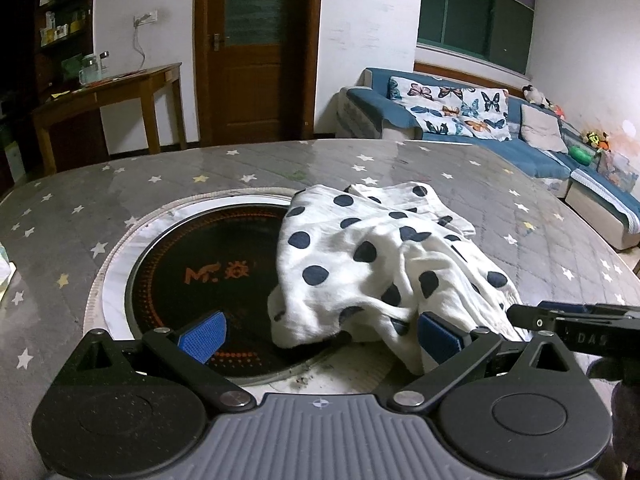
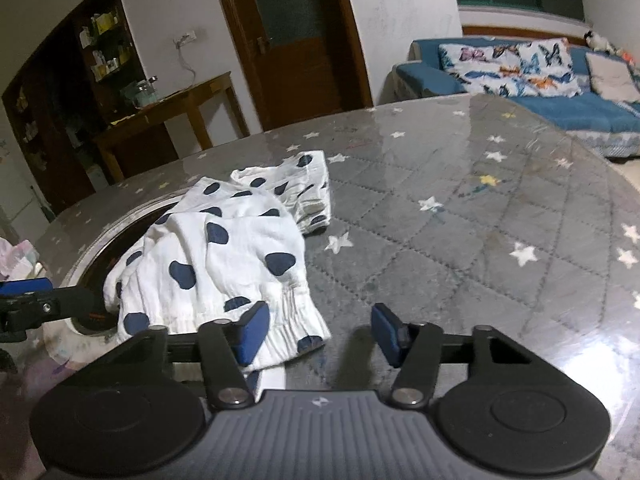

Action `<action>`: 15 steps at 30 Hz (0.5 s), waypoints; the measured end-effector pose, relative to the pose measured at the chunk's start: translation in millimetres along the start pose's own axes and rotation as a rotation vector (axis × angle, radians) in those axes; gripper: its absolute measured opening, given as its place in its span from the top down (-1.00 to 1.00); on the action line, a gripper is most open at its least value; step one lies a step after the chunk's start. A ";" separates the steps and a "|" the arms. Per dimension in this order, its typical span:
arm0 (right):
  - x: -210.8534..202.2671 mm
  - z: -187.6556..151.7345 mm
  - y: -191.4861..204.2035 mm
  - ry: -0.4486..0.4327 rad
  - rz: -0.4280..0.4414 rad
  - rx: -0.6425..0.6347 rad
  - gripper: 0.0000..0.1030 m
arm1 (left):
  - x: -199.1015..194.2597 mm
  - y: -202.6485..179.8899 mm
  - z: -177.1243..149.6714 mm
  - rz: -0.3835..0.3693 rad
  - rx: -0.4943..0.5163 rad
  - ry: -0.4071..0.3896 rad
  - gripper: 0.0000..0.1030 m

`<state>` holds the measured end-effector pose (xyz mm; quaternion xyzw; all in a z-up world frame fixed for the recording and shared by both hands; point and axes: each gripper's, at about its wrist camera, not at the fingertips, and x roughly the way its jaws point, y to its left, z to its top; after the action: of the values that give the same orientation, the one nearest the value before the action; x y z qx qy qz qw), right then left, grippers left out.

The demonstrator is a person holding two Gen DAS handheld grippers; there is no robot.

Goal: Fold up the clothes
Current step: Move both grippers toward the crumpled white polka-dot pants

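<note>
A white garment with dark blue polka dots (image 1: pixel 372 256) lies crumpled on the grey star-patterned table (image 1: pixel 100 196), partly over a round black hotplate (image 1: pixel 208 276). My left gripper (image 1: pixel 320 338) is open, its blue pads wide apart at the garment's near edge; the right pad touches the cloth. In the right wrist view the garment (image 2: pixel 224 256) lies ahead to the left. My right gripper (image 2: pixel 320 334) is open at the garment's elastic hem, its left pad over the cloth. Each gripper shows at the edge of the other's view.
The hotplate (image 2: pixel 96 264) is set in a pale ring in the table (image 2: pixel 480 220). A blue sofa with butterfly cushions (image 1: pixel 480 120) stands beyond the table at right. A wooden side table (image 1: pixel 112 96), shelves and a brown door (image 1: pixel 256 48) are behind.
</note>
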<state>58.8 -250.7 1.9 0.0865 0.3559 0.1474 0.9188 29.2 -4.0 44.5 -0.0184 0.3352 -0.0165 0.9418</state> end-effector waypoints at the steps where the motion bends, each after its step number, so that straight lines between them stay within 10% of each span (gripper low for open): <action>1: 0.6 -0.3 -0.9 0.003 0.016 0.006 0.15 | 0.0 0.6 0.6 0.001 -0.001 -0.001 -1.00; 9: -5.7 -0.4 -0.6 -0.005 0.077 0.027 0.81 | -1.9 1.5 4.4 -0.010 -0.011 -0.005 -1.00; 15: -31.1 7.2 20.9 -0.074 0.154 -0.022 0.86 | -18.1 4.0 13.1 -0.043 -0.036 -0.032 -1.00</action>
<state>37.4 -241.7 32.2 0.1091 0.3122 0.2180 0.9182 23.5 1.1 65.9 -0.0431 0.3198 -0.0305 0.9460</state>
